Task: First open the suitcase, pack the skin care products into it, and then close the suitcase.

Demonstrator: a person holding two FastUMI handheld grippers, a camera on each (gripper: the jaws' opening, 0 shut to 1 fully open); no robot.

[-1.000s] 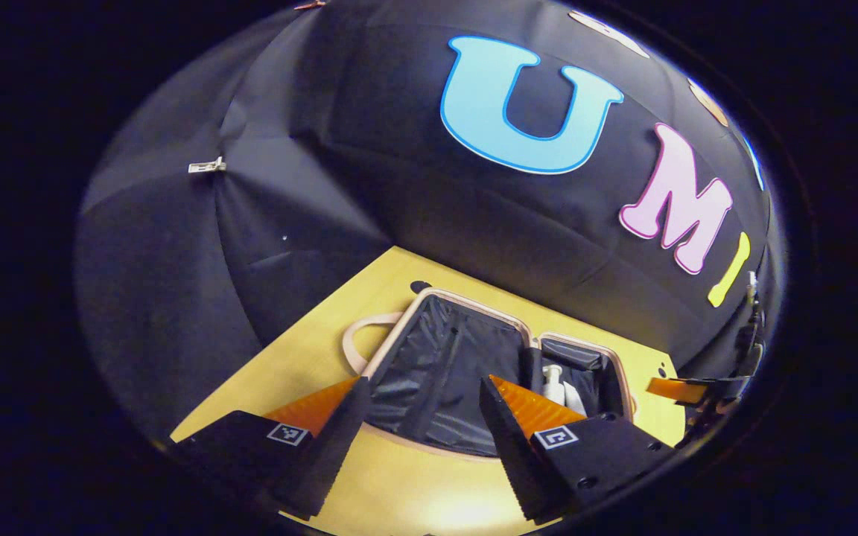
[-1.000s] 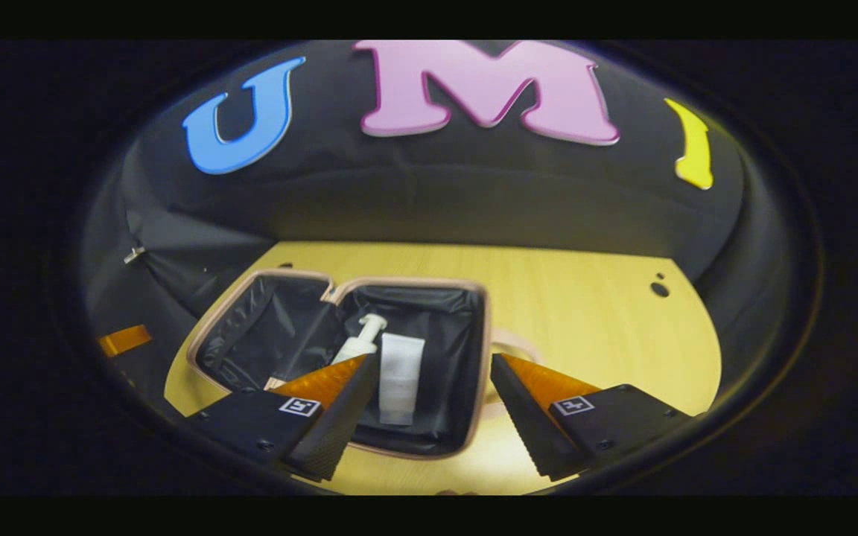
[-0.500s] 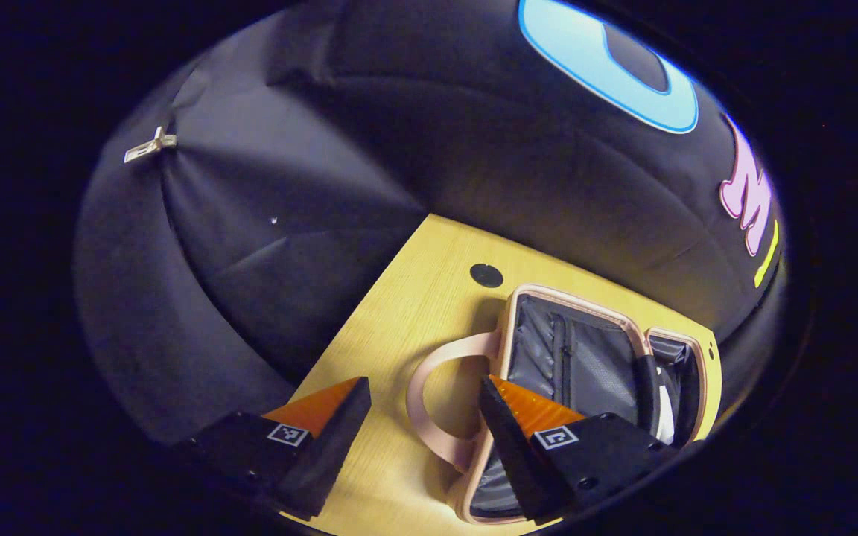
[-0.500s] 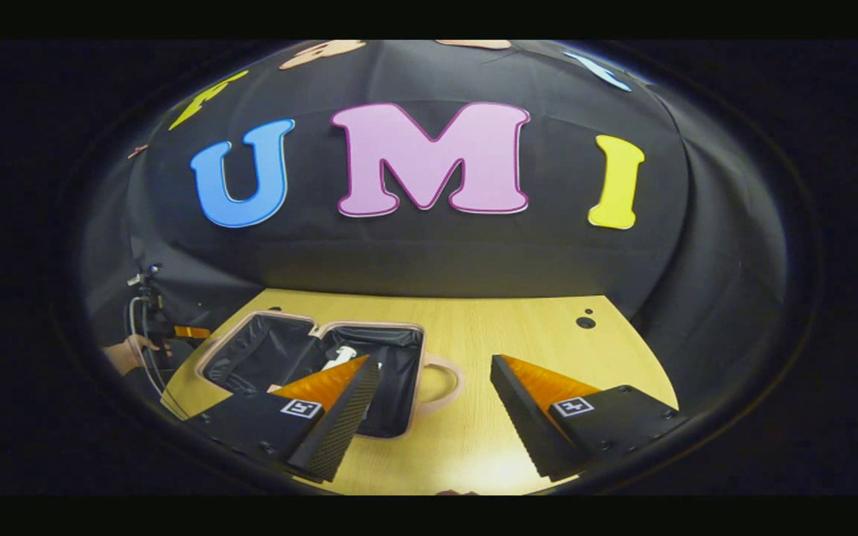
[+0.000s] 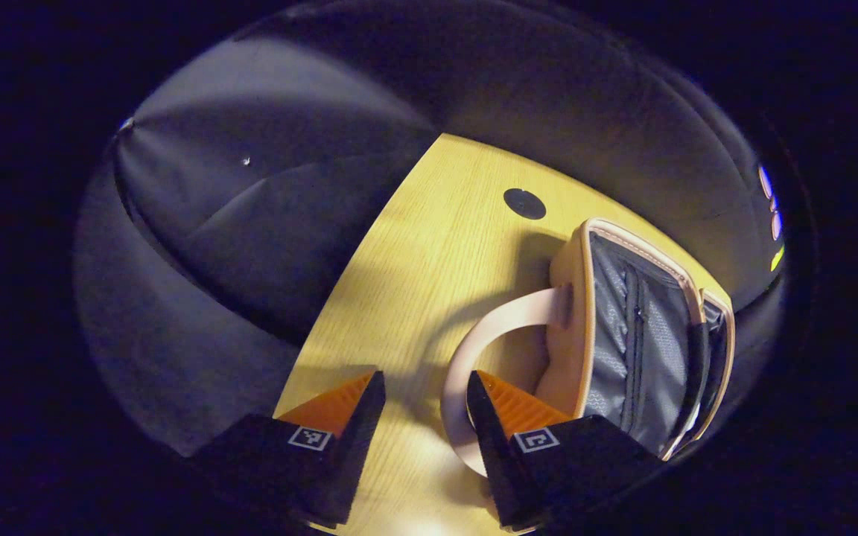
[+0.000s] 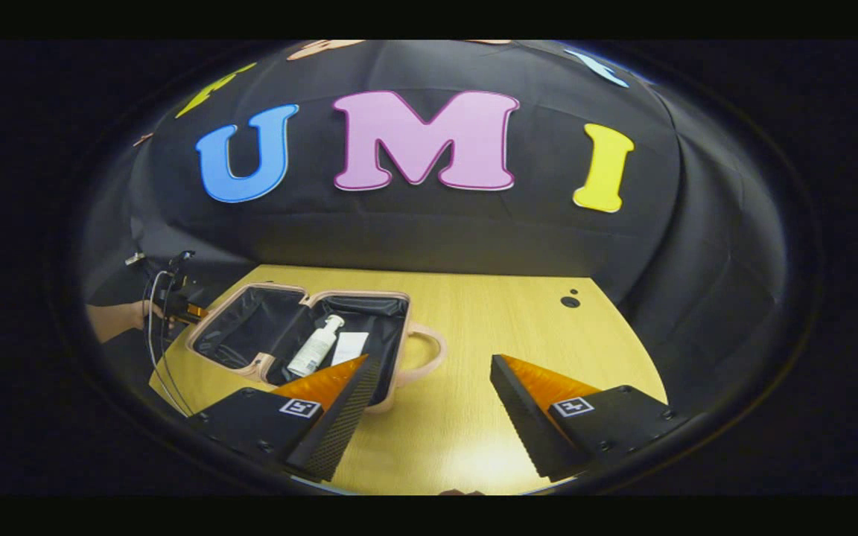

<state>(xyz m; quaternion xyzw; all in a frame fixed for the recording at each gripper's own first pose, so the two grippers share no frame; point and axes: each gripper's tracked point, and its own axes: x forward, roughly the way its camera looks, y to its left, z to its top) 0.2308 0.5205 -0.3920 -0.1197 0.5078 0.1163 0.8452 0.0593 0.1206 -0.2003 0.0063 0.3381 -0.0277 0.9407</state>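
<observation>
My left gripper (image 5: 420, 417) was open with nothing held, low over the wooden table (image 5: 414, 246), its right finger (image 5: 507, 417) sitting right by the pink loop handle (image 5: 474, 350) of the suitcase (image 5: 637, 335). Couldn't tell if it touched. Right gripper (image 6: 433, 406) was spread wide over bare tabletop, also empty. Further out on the left in the right gripper view, the suitcase lay open flat, with the pump bottle (image 6: 315, 347) and a white tube (image 6: 349, 347) inside its right half. Beyond its left end, a hand (image 6: 120, 318) held my other gripper.
</observation>
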